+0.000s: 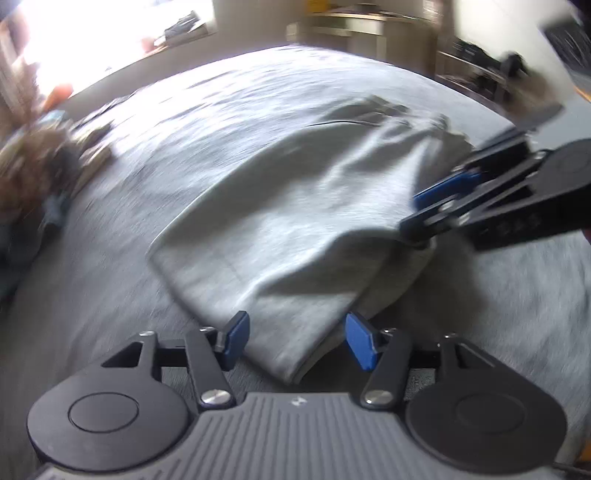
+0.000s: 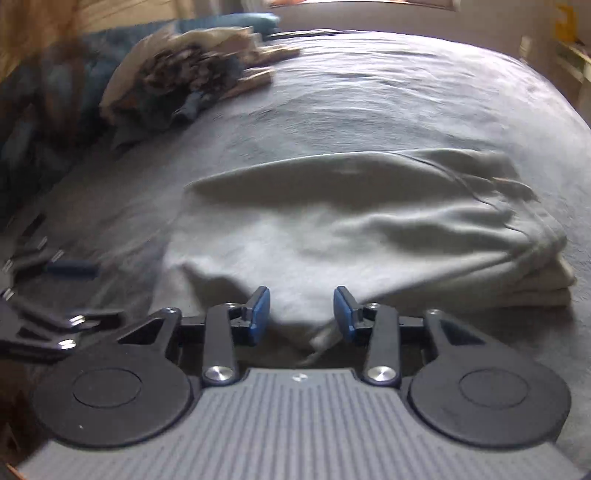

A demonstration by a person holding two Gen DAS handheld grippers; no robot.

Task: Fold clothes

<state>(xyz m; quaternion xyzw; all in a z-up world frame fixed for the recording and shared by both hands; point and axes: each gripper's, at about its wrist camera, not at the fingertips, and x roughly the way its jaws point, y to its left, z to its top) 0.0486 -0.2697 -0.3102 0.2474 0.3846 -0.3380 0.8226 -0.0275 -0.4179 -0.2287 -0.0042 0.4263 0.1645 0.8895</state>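
A light grey garment (image 1: 295,221) lies partly folded on the grey bed sheet (image 1: 221,96). My left gripper (image 1: 295,341) is open, its blue pads either side of the garment's near corner. My right gripper (image 2: 301,314) is open too, with a bunched edge of the same garment (image 2: 351,236) between its pads. In the left wrist view the right gripper (image 1: 421,218) comes in from the right and touches the garment's raised right edge. The left gripper's fingers (image 2: 70,267) show at the left edge of the right wrist view. Both views are motion-blurred.
A heap of other clothes (image 2: 184,74) lies at the far left of the bed, also in the left wrist view (image 1: 40,162). Shelves and furniture (image 1: 362,29) stand beyond the bed. The bed sheet (image 2: 406,92) stretches beyond the garment.
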